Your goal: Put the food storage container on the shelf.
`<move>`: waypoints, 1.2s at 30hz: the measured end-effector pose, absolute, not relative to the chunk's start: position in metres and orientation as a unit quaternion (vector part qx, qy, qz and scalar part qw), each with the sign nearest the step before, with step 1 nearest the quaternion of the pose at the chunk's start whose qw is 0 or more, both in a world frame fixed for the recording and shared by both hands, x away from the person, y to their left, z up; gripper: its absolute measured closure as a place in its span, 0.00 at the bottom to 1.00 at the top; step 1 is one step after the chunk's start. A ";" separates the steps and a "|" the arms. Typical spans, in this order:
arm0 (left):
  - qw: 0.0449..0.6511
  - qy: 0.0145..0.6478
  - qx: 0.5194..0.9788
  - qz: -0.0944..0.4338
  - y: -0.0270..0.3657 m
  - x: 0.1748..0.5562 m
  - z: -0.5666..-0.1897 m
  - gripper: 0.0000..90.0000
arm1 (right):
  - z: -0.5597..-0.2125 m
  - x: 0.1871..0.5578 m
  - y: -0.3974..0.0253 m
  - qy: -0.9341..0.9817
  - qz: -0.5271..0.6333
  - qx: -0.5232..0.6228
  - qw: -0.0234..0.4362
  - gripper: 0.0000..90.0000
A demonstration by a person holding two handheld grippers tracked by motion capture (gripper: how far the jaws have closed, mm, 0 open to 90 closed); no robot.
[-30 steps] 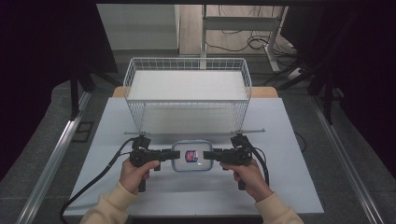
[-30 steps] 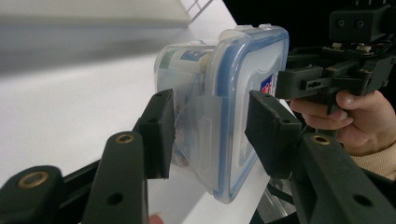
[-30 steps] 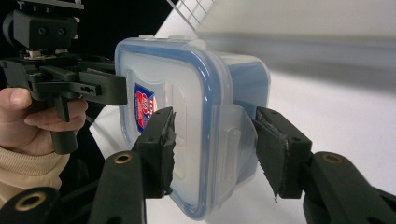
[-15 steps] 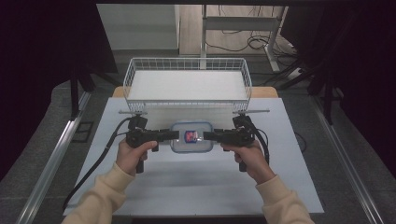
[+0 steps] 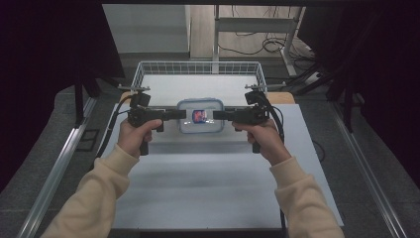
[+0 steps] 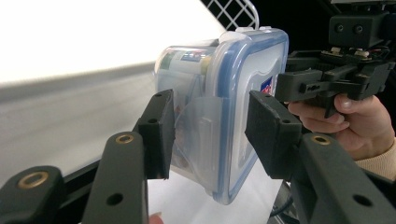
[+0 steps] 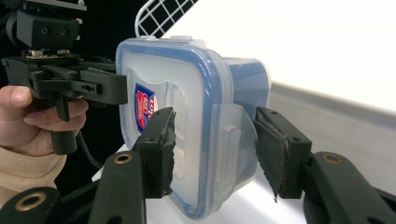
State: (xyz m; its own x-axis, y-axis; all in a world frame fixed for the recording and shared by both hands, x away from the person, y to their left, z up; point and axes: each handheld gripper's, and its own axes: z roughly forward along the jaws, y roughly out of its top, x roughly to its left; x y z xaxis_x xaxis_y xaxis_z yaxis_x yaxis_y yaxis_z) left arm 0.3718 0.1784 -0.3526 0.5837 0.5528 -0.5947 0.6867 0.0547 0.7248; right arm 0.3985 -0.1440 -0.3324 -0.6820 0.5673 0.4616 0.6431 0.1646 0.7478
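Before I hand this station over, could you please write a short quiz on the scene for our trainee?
1. True or false: the container has no lid on.
2. How many claws grip it? A none, B one, C two.
3. Fill in: beyond the container stands a white wire ____.
Key: 1 false. 2 C, the left claw and the right claw, one at each end. 3 basket.

Clear plastic container (image 5: 200, 115), blue-rimmed lid clipped shut, red-blue label on top, level, near wire basket (image 5: 148, 68)
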 end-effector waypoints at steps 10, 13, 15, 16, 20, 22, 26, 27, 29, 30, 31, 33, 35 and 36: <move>0.572 0.445 0.686 -0.060 0.184 0.403 -0.331 0.59 | -0.308 0.427 -0.139 -0.765 -0.510 -0.393 0.030 0.55; 0.572 0.445 0.686 -0.057 0.184 0.412 -0.323 0.59 | -0.302 0.437 -0.139 -0.764 -0.511 -0.393 0.031 0.55; 0.573 0.447 0.684 -0.059 0.184 0.417 -0.319 0.59 | -0.297 0.443 -0.139 -0.762 -0.513 -0.395 0.033 0.55; 0.573 0.447 0.684 -0.060 0.184 0.420 -0.317 0.59 | -0.296 0.445 -0.139 -0.761 -0.513 -0.396 0.034 0.55; 0.574 0.447 0.683 -0.063 0.184 0.428 -0.315 0.59 | -0.290 0.453 -0.139 -0.760 -0.512 -0.398 0.034 0.55; 0.572 0.449 0.683 -0.065 0.184 0.433 -0.315 0.59 | -0.291 0.457 -0.139 -0.761 -0.511 -0.399 0.036 0.55; 0.566 0.456 0.682 -0.073 0.185 0.444 -0.319 0.59 | -0.294 0.468 -0.139 -0.759 -0.510 -0.403 0.042 0.55; 0.563 0.462 0.680 -0.077 0.184 0.448 -0.321 0.59 | -0.296 0.472 -0.139 -0.760 -0.508 -0.404 0.045 0.55; 0.561 0.468 0.678 -0.082 0.184 0.455 -0.324 0.59 | -0.299 0.481 -0.139 -0.760 -0.504 -0.408 0.053 0.55; 0.560 0.470 0.677 -0.084 0.184 0.458 -0.325 0.59 | -0.301 0.486 -0.139 -0.760 -0.502 -0.409 0.056 0.55; 0.559 0.473 0.675 -0.088 0.184 0.462 -0.326 0.59 | -0.302 0.489 -0.139 -0.759 -0.502 -0.411 0.057 0.55; 0.557 0.480 0.670 -0.097 0.184 0.470 -0.330 0.59 | -0.304 0.497 -0.138 -0.759 -0.497 -0.417 0.062 0.55; 0.557 0.486 0.666 -0.104 0.185 0.476 -0.335 0.59 | -0.307 0.503 -0.137 -0.757 -0.491 -0.425 0.066 0.54; 0.559 0.487 0.662 -0.107 0.185 0.478 -0.336 0.60 | -0.309 0.507 -0.136 -0.758 -0.487 -0.429 0.068 0.54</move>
State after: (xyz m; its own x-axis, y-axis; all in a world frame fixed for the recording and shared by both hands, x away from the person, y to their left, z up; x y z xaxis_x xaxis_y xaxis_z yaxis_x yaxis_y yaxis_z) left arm 0.4783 0.1853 -0.3360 0.5024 0.5258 -0.6864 0.7647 0.1003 0.6366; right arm 0.5067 -0.1364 -0.3094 -0.6219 0.5843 0.5214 0.7170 0.1571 0.6791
